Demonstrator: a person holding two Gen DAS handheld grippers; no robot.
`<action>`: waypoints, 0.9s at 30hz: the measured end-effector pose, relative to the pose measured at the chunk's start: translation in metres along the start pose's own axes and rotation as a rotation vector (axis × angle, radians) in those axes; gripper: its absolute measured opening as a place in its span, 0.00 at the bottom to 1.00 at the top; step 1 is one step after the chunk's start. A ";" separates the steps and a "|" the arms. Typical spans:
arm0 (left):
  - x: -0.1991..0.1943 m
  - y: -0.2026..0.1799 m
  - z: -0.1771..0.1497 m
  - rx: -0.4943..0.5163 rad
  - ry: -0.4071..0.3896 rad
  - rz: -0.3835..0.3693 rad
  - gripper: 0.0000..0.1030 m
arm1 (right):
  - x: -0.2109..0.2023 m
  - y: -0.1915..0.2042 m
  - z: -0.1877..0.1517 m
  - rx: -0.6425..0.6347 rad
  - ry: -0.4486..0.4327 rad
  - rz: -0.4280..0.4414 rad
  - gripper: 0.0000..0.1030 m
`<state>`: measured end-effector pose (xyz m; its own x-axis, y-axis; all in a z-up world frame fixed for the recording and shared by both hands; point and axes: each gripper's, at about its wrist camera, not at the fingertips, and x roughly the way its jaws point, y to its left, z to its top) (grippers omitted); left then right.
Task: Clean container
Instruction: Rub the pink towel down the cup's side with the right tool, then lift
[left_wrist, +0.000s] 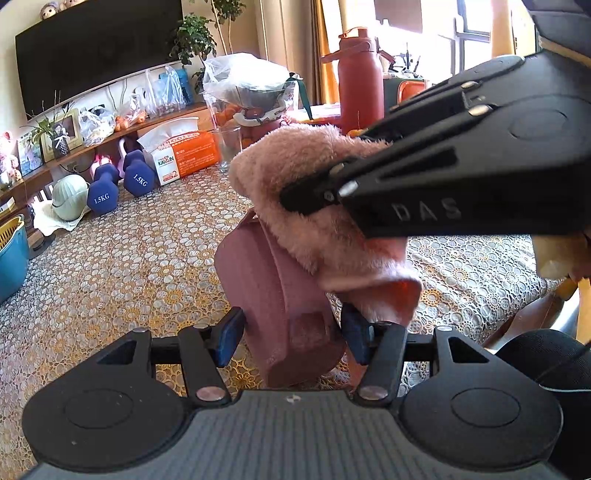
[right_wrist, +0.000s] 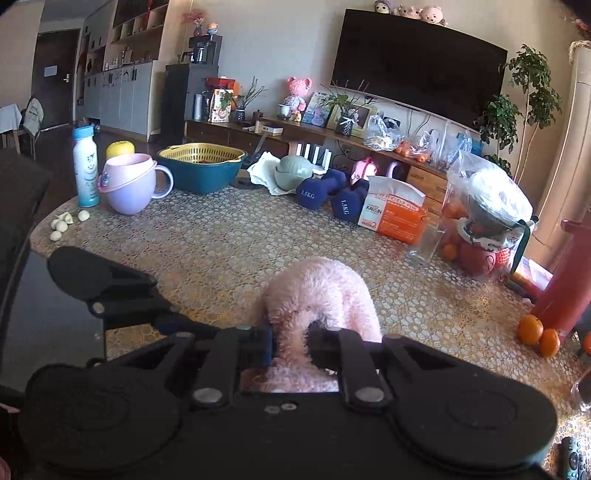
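Container: the mauve, box-shaped plastic container (left_wrist: 280, 295) stood at lower centre of the left wrist view, clamped between the left gripper (left_wrist: 291, 338) pads to steady it for wiping.
Cloth: the fluffy pink cloth (left_wrist: 310, 192) draped over the container's top.
Right gripper (right_wrist: 291, 345): pinched narrowly on the cloth, pressing it onto the container.
Table: the lace-patterned tablecloth (left_wrist: 129, 266) lay beneath.

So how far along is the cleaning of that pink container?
Set up: the left gripper is shut on the pink container, holding it above the table, and the right gripper is shut on the fluffy pink cloth. In hand: the cloth is draped over the container's top, so wiping looks under way. Left: I can't tell how clean it is, and both still need setting down.
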<state>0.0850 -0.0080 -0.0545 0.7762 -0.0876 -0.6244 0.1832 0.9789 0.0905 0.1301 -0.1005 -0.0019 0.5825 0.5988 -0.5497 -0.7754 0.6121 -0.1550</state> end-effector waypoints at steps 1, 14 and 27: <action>0.000 0.000 0.000 0.004 -0.002 0.000 0.55 | 0.002 -0.004 0.002 0.003 -0.002 -0.015 0.13; 0.000 0.002 -0.001 0.005 -0.009 -0.016 0.55 | 0.043 -0.046 -0.003 0.061 0.118 0.000 0.13; 0.000 0.001 -0.002 0.023 -0.014 -0.019 0.55 | 0.007 -0.025 0.035 -0.104 0.074 0.170 0.13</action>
<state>0.0845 -0.0064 -0.0558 0.7809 -0.1094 -0.6150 0.2119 0.9726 0.0961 0.1621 -0.0933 0.0273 0.4246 0.6467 -0.6336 -0.8842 0.4467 -0.1365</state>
